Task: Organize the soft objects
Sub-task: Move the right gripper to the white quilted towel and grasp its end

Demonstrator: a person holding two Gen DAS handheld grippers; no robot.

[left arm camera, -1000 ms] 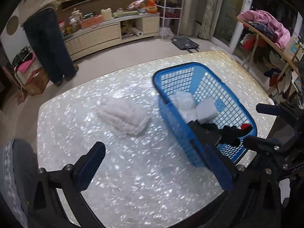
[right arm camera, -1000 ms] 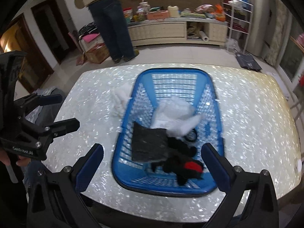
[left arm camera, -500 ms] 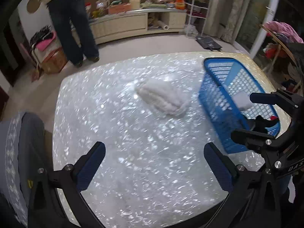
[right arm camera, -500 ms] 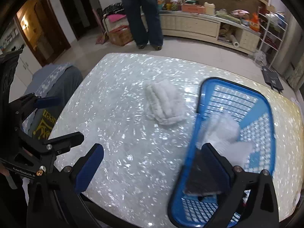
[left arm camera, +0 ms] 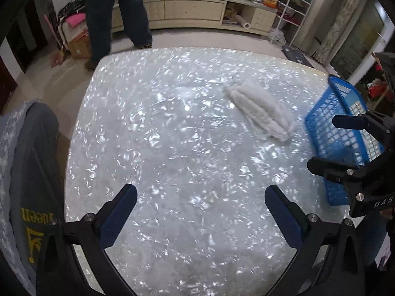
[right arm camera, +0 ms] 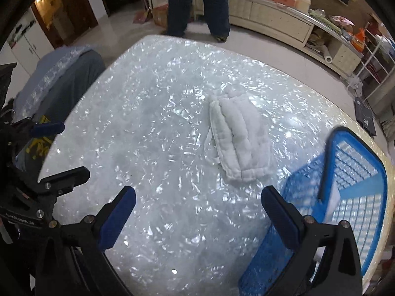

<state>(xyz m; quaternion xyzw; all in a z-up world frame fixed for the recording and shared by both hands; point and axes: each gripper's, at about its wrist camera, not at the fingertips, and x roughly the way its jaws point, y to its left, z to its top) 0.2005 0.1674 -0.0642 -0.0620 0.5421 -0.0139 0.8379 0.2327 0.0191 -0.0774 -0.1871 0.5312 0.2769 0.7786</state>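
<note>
Both grippers are hovering with jaws spread wide, empty — left gripper (left arm camera: 200, 211), right gripper (right arm camera: 198, 211). Folded white quilted cloth (right arm camera: 239, 141) is lying on the glittery white tabletop (left arm camera: 172, 162), just beside the blue plastic mesh basket (right arm camera: 345, 197).

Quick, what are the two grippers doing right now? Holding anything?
Left gripper: open, holding nothing.
Right gripper: open, holding nothing.

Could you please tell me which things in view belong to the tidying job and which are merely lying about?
Part of the job:
- folded white towel on the table
- blue laundry basket
- left tongs and right tongs, both open and empty

Just lying about:
- grey garment at the table's edge
- cluttered low cabinet
</note>
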